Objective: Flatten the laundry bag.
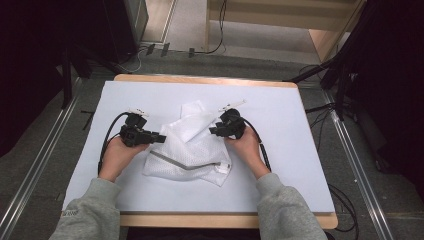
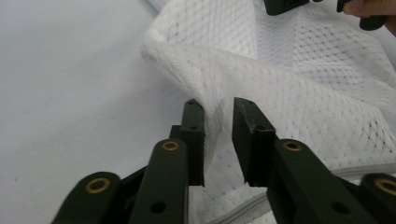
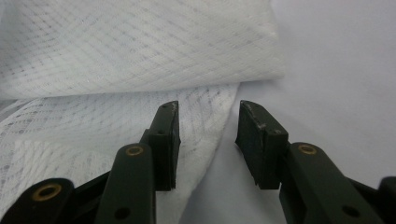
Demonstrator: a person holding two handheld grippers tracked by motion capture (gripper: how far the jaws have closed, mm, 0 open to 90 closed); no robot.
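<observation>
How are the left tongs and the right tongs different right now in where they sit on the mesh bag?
The left tongs straddle a raised fold of the white mesh bag, with fabric between the jaws; the right tongs sit at the bag's edge, with mesh near one jaw and bare table cover by the other. The left tongs' gap looks narrower than the right's. Both are black, point inward at the bag, and have a visible gap.
</observation>
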